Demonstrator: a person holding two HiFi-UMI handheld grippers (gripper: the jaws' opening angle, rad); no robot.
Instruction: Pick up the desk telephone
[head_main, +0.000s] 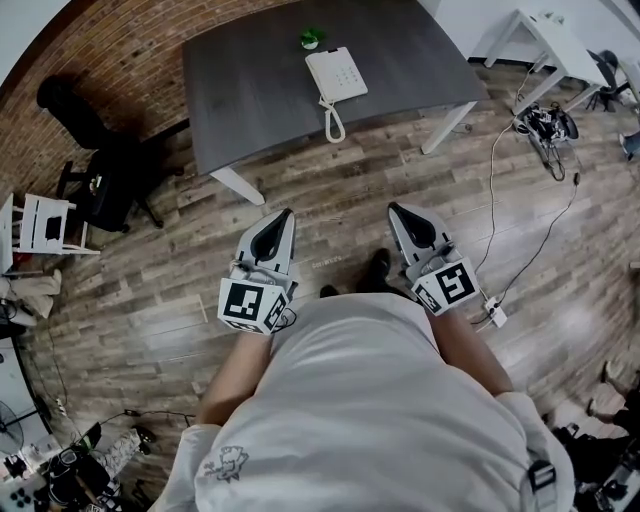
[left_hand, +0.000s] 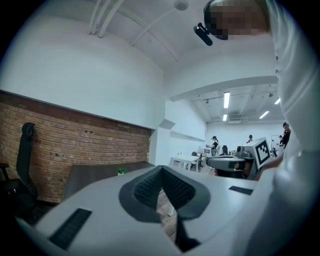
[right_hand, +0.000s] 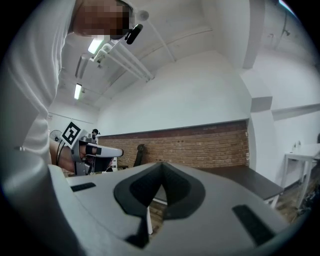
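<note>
- The left gripper (head_main: 285, 216) and right gripper (head_main: 397, 212) are both held at the person's waist, side by side and level, pointing forward at the table (head_main: 250, 95).
- Each gripper's own view shows its two dark pads pressed together with nothing between them, so both are closed and empty.
- A strip of bare wooden floor (head_main: 330, 195) lies between the gripper tips and the near edge of the table. The person stands well back from it, so I judge that a step forward has to come before any reach.
- A coiled cord (head_main: 333, 122) is the first part of the set to be met. It trails from the near left corner of the phone (head_main: 337, 76) and ends at the table's near edge.
- The phone is white and lies flat on the table's right half. It is straight ahead, about on the line that runs out between the two grippers.
- Neither gripper is clearly nearer, so either could take it.
- Its long axis runs away from the person, with the far end swung slightly to the left. One short end therefore faces the grippers, and the keypad faces up.
- From this height I cannot make out the handset on the body, so the grip side stays open. Jaws set across the short width look like the natural hold.
- A small green thing (head_main: 312, 39) sits just beyond the phone's far end, close to it but not touching.
</note>
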